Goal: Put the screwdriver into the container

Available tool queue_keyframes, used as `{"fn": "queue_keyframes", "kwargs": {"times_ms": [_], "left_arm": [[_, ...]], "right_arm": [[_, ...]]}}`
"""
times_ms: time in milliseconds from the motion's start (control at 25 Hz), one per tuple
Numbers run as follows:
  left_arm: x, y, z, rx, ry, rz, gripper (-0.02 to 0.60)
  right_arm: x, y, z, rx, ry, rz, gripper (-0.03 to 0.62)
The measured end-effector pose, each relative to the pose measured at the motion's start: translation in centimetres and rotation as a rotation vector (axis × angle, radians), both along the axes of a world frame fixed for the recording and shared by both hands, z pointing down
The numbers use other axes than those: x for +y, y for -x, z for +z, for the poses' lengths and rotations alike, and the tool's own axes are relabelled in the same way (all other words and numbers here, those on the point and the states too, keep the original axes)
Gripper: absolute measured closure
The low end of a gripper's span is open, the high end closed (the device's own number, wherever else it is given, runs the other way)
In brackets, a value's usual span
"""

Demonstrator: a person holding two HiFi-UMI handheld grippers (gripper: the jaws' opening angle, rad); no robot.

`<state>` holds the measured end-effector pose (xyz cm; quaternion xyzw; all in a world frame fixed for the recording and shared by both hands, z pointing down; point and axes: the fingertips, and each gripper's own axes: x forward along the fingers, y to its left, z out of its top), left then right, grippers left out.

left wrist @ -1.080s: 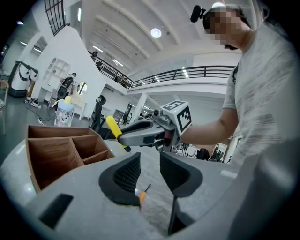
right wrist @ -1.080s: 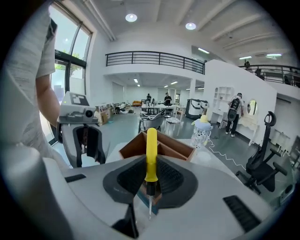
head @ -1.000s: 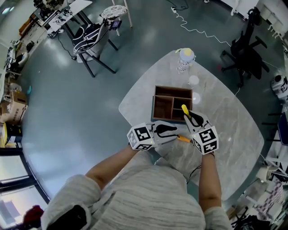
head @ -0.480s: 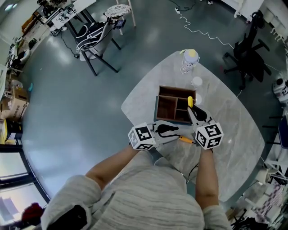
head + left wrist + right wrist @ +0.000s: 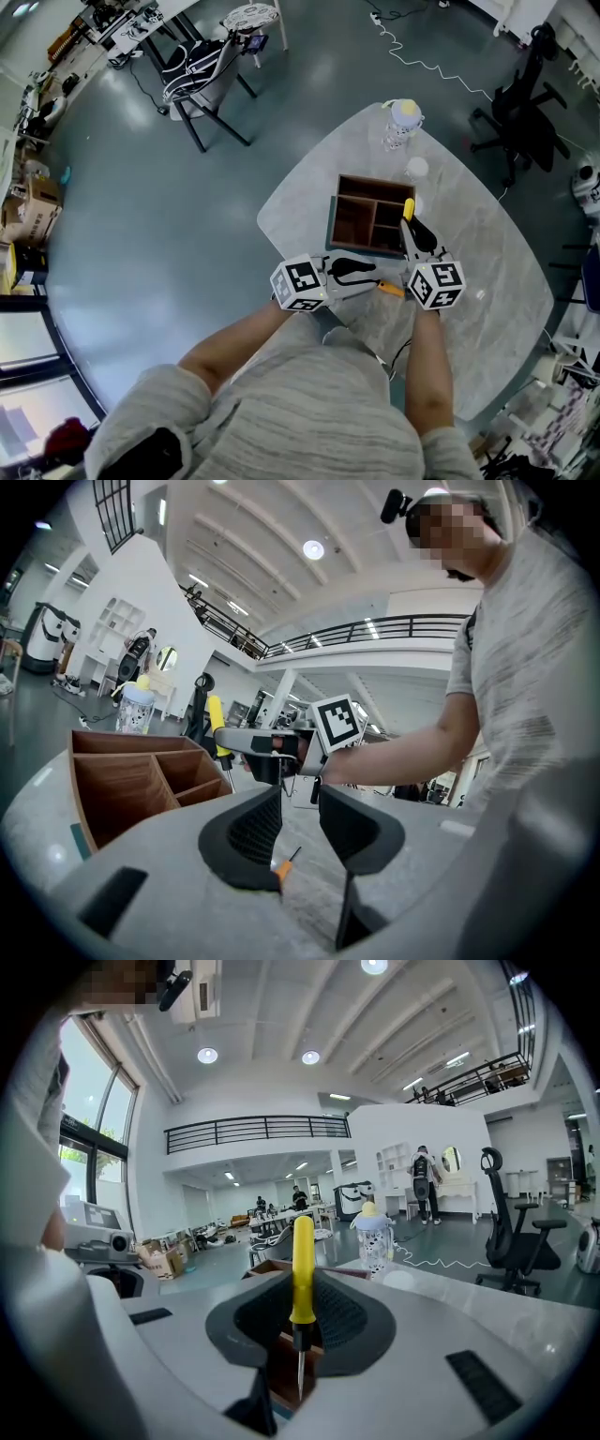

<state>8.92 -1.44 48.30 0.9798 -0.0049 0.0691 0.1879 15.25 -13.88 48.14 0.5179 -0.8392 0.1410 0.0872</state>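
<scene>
Tabletop of pale grey stone pattern carries a wooden container divided into compartments, and everything else is placed from that box.

Just left of the container's near-left corner, the left gripper lies low over the table and points across its near side. In the left gripper view its jaws stand a modest gap apart with nothing between the pads. Under them, just in front of the container's near wall, an orange screwdriver lies flat on the table; the head view shows its handle between the two grippers.

At the container's right side, the right gripper reaches over the near-right corner. Its jaws are closed on a yellow screwdriver, the pads pressing on the lower handle and black collar. The tool stands upright, yellow handle up and metal tip down, over a right-hand compartment of the container. Whether the tip is below the rim I cannot tell.

Beyond the container's far right corner stand a clear bottle with a yellow cap and, nearer the box, a small white disc.
</scene>
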Motion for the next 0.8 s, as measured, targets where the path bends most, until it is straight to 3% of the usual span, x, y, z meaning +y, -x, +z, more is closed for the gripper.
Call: {"fn": "queue_keyframes", "kwargs": {"times_ms": [800], "left_arm": [[0.5,0.2,1.2,-0.022,0.019,0.016,0.451]], "right_arm": [[0.8,-1.2,4.0,-0.049,0.046,0.085,0.530]]}}
